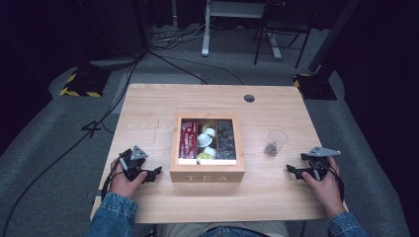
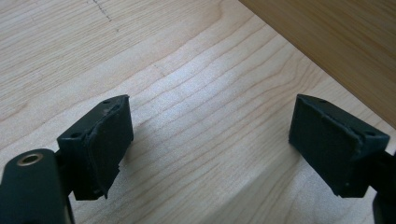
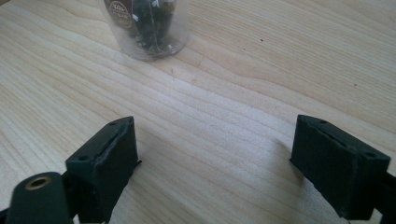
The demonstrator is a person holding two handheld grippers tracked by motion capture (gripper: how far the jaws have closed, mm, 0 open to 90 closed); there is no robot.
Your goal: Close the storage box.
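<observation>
Presently, both tools are held low over the table (image 1: 148,207) with nothing between the jaws: the left gripper (image 2: 208,140) is spread wide just beside the wall of the tea box (image 1: 207,174), and the right gripper (image 3: 215,158) is likewise spread, aimed at the clear plastic cup (image 3: 144,25), which stands upright near it, right of the box, with dark items inside. A grasp of the cup appears to be the step in hand. It is advised that the cup be approached level, centred between the jaws, and closed upon gently, since thin plastic is judged liable to buckle or tip.
</observation>
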